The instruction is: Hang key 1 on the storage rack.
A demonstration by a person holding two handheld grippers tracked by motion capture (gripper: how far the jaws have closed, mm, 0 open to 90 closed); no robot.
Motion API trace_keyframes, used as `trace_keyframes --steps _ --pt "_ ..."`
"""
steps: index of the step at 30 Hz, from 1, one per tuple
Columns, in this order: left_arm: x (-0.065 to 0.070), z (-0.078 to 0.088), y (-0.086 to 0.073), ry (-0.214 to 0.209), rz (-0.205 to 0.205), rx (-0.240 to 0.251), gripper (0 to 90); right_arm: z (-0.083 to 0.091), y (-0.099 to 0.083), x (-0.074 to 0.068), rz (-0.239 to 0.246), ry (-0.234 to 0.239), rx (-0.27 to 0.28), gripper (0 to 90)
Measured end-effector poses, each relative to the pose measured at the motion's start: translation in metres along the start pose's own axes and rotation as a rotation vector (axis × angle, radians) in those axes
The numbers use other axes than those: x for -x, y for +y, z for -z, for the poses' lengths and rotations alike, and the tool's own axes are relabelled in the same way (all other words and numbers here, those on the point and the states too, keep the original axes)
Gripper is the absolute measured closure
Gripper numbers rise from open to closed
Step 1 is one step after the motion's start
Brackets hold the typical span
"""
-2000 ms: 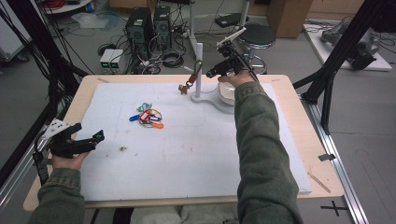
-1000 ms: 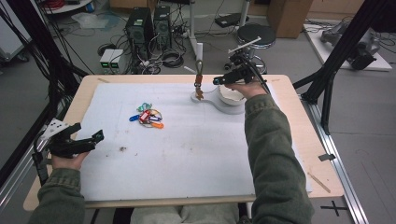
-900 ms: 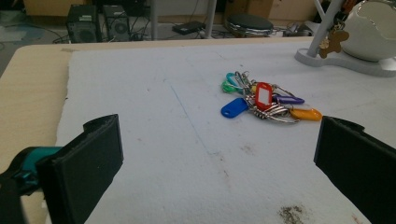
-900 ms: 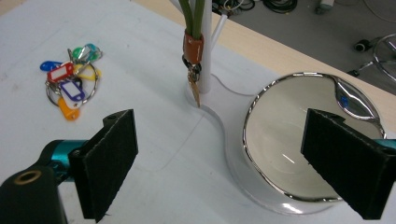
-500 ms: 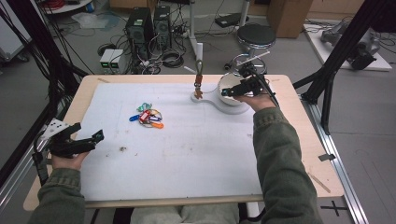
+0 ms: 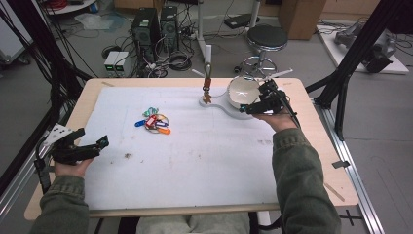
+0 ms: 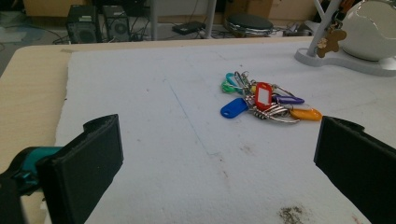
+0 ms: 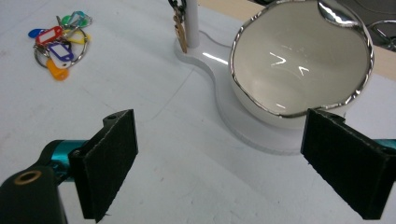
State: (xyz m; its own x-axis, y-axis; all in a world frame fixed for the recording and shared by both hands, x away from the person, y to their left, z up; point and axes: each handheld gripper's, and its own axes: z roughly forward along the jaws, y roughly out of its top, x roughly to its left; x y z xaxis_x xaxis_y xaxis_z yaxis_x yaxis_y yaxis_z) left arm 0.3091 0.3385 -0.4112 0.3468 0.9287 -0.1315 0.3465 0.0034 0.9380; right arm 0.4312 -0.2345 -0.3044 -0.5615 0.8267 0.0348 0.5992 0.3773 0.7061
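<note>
high view: right gripper (image 6: 249,110) is seen beside the white bowl (image 6: 243,92) near the table's far edge, jaws apart, nothing held. left gripper (image 6: 100,142) is parked at the near-left corner, jaws apart, key bunch (image 6: 155,121) well clear.

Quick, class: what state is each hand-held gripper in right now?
Left hand-held gripper: open, holding nothing.
Right hand-held gripper: open, holding nothing, beside the bowl.
</note>
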Motion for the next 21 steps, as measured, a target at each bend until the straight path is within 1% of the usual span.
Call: trace_keyframes --steps 2,4,6,9,12,16,21 --pt "0.0 0.0 0.0 0.0 0.001 -0.001 1.7 0.0 -0.006 0.002 -0.008 -0.003 -0.003 10.2" --pt "0.0 -0.001 0.0 0.001 0.004 0.0 1.7 0.0 -0.011 0.004 -0.005 -0.015 -0.009 10.2" --pt "0.0 -0.001 0.0 0.0 0.0 -0.005 1.7 0.001 -0.016 0.006 -0.019 -0.012 -0.004 10.2" --pt "0.0 -0.001 0.0 0.001 0.0 -0.003 1.7 0.003 -0.024 0.009 -0.028 -0.013 -0.001 10.2" --pt "0.0 -0.001 0.0 0.0 0.002 -0.001 1.7 0.006 -0.032 0.01 -0.025 -0.015 -0.002 10.2" --pt "0.001 -0.001 0.0 -0.001 -0.001 -0.004 1.8 0.007 -0.046 0.011 -0.034 -0.016 0.005 10.2" --pt "0.0 -0.001 0.0 0.001 0.003 -0.001 1.8 0.01 -0.061 0.011 -0.063 0.003 0.023 10.2"
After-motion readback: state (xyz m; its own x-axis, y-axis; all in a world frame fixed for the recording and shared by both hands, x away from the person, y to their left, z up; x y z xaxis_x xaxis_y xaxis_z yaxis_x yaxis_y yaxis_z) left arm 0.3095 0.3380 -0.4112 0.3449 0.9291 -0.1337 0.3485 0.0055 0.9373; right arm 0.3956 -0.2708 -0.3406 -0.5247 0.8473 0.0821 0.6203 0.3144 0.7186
